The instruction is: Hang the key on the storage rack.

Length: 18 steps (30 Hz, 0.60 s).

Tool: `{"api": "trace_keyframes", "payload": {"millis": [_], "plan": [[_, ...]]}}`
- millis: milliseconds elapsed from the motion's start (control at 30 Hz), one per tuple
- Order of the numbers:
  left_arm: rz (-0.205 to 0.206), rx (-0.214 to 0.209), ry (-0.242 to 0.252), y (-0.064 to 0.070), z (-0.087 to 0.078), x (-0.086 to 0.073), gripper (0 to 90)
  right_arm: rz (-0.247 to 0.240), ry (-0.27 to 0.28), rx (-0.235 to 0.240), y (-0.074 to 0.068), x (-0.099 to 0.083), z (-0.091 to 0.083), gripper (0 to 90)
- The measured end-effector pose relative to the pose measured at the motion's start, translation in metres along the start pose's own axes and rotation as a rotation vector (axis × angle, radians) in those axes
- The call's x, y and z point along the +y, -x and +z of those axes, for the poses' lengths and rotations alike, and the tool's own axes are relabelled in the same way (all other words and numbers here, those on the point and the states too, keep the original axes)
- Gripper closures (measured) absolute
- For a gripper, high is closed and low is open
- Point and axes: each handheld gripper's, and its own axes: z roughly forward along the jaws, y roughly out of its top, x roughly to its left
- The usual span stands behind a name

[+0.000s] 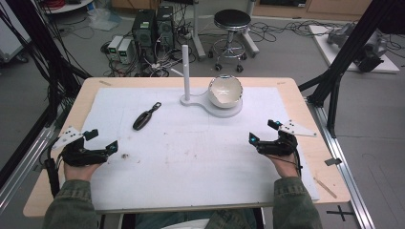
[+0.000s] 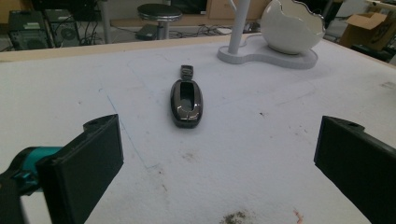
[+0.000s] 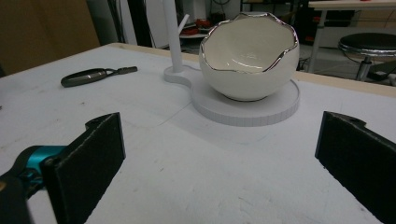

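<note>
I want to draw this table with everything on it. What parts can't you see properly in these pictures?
- Bowl: its bottom inside is hidden by its own front wall in the right gripper view; too small in the high view.
- White post: its top is cut off by the upper edge in both gripper views.
- Dark key fob: any markings are too blurred in the left gripper view.

A lab: computer towers (image 1: pixel 154 27), tangled floor cables (image 1: pixel 282 29), black frame struts (image 1: pixel 341 57), rolling stool (image 1: pixel 231 21).

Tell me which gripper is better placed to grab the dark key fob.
Left, probably. The left gripper sits on the key fob's side of the table, open, with the fob straight ahead between its jaws. The right gripper faces the eggshell bowl; the fob lies far off to its side.
</note>
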Motion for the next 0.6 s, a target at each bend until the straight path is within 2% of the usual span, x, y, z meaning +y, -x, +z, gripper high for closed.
{"api": "trace_keyframes", "payload": {"millis": [600], "plan": [[0.002, 0.000, -0.008, 0.0010, -0.0003, 0.0000, 1.7, 0.012, 0.004, -0.012, 0.0009, -0.0003, -0.0009, 0.5]]}}
